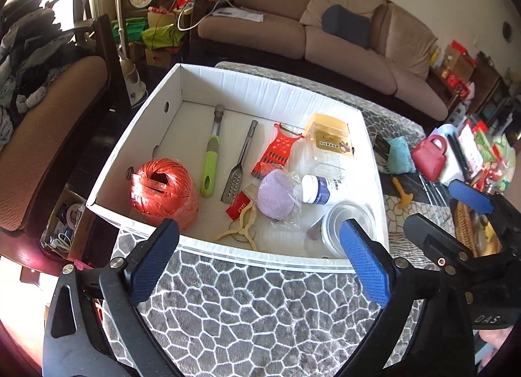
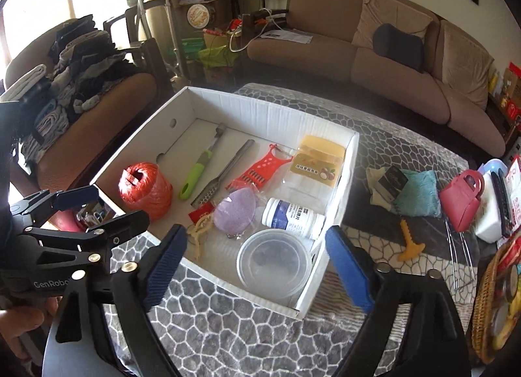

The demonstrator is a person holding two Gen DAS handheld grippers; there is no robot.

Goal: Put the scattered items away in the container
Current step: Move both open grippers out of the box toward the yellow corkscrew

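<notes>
A white cardboard box [image 1: 224, 84] [image 2: 260, 106] stands on the patterned table. It holds a red twine ball [image 1: 162, 193] [image 2: 145, 189], a green-handled tool [image 1: 210, 162], a metal grater [image 1: 239, 162], a red peeler [image 1: 280, 149], a purple sponge [image 1: 276, 194], a white bottle [image 1: 320, 188] and a clear round tub [image 2: 273, 261]. On the table right of the box lie a teal cloth [image 2: 415, 193], a yellow comb [image 2: 411, 242] and a red toy bag [image 2: 462, 201]. My left gripper [image 1: 260, 263] is open and empty at the box's near edge. My right gripper [image 2: 254, 271] is open and empty above the near right corner.
A brown sofa [image 2: 374, 61] stands behind the table. An armchair piled with clothes [image 2: 75, 61] is at the left. A wicker basket [image 2: 495, 305] and a white container [image 2: 488, 217] sit at the table's right edge.
</notes>
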